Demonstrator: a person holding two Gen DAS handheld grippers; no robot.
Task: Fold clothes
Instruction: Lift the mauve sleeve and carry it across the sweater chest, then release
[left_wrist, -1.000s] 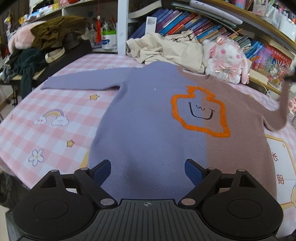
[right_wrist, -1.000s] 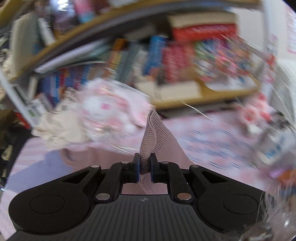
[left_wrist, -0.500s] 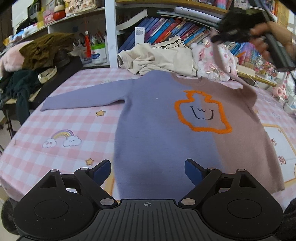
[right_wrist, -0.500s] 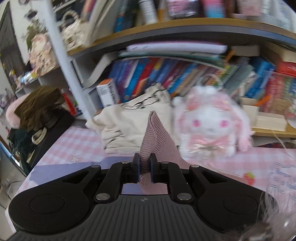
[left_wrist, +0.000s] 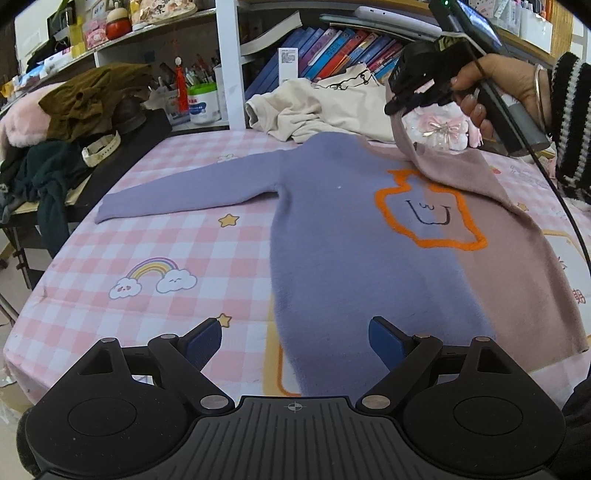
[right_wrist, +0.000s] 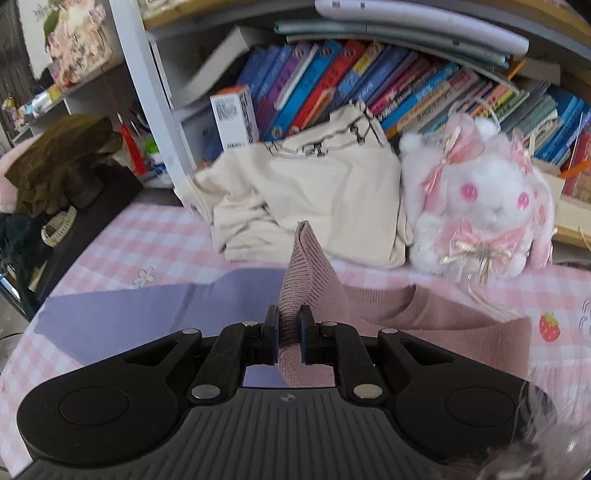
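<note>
the right gripper (right_wrist: 288, 334) is closed on the cuff of the pink sleeve (right_wrist: 301, 273), and since a second ago it has carried this sleeve from the far right of the frame up and inward; in the left wrist view the sleeve now hangs from the right gripper (left_wrist: 397, 107) in the upper right of the frame and runs down across the upper right part of the sweater (left_wrist: 369, 240), over the top corner of the orange outline (left_wrist: 430, 214); i judge that the first fold, the pink sleeve over the chest, is in progress and the cuff is not yet put down; the purple sleeve (left_wrist: 184, 195) lies straight toward the left of the frame, unfolded.

the left gripper (left_wrist: 295, 341) is wide open and holds nothing; it hovers at the bottom of the frame, above the hem; the sweater lies flat, front up, on the pink checked tablecloth (left_wrist: 147, 240).

the left wrist view shows the whole garment and the hand with the other tool; the right wrist view shows only the collar zone, but there the grip on the cuff is clear, and behind it the cream garment (right_wrist: 310, 199) and the plush rabbit (right_wrist: 480, 206) under the book shelf.
</note>
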